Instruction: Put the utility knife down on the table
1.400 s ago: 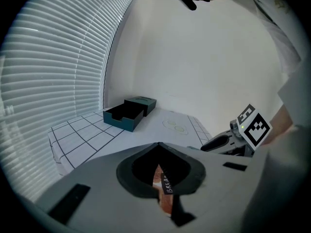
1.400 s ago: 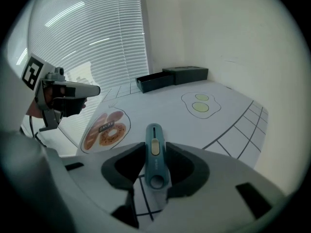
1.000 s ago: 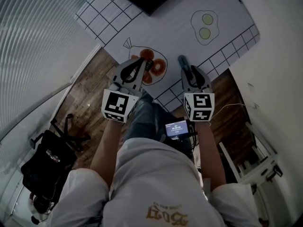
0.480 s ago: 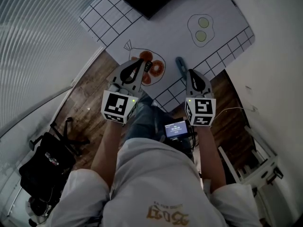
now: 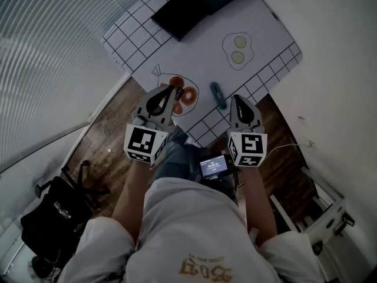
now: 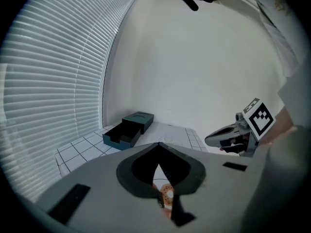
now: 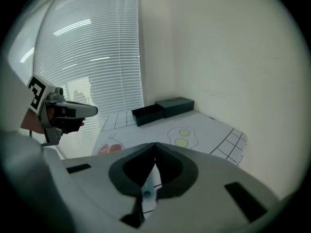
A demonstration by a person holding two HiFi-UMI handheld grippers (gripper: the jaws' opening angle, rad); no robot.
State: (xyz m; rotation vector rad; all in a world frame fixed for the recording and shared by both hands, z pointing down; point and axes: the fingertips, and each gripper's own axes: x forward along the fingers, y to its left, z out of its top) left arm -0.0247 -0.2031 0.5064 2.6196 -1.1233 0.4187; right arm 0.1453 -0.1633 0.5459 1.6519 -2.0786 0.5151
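- Utility knife [image 5: 218, 95]: lying flat on the table [image 5: 194, 46] at the centre of the head view, just above the right gripper's tip and right of the orange drawing [image 5: 184, 94]; touching neither gripper.
- Slim and teal-blue, long axis running up the frame; blade not made out.
- In the right gripper view, only one end of the knife [image 7: 146, 192] seen, through the slit behind the jaws.
- No label readable on it.
- Right gripper [image 5: 237, 98]: jaws together, empty.
- Left gripper [image 5: 175, 92]: jaws closed tip to tip, nothing clamped.
- Dark box [image 5: 197, 5]: cut off by the upper edge of the head view.
- Small screen [image 5: 214, 165] at the waist: lit, digits too small to read.
- Gold print [image 5: 206, 268] on the shirt: illegible.
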